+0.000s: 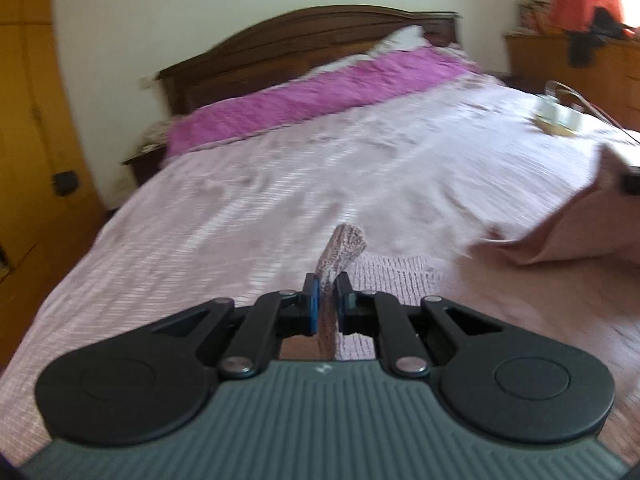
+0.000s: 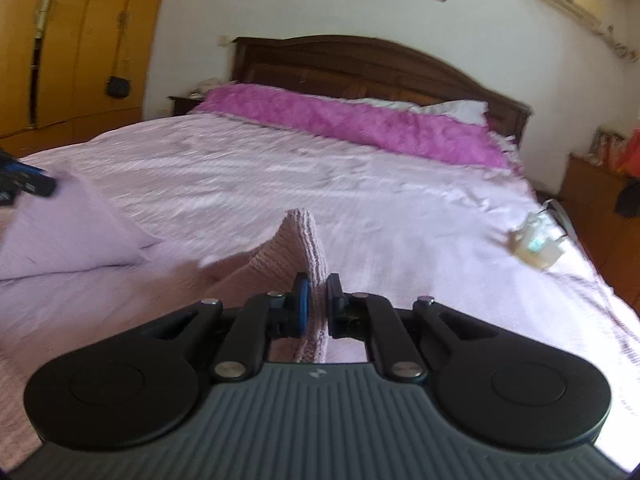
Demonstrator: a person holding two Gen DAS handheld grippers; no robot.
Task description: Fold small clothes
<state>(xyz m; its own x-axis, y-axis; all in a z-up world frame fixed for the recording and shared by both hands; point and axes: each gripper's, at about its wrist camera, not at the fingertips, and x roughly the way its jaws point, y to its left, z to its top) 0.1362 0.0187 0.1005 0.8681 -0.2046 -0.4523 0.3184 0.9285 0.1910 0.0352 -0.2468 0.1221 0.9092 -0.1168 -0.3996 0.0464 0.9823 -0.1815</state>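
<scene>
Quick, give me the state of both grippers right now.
Left gripper: shut on an edge of the pink knit garment.
Right gripper: shut on another edge of the same garment.

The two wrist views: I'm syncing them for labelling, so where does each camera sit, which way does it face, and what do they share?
Left wrist view: on the left tongs, facing the headboard; tongs pinch the pink knit garment; right tongs show at far right.
Right wrist view: on the right tongs, facing the same way, pinching the garment; left tongs at far left.
Shared: garment, bedspread, magenta pillow cover, white box.
</scene>
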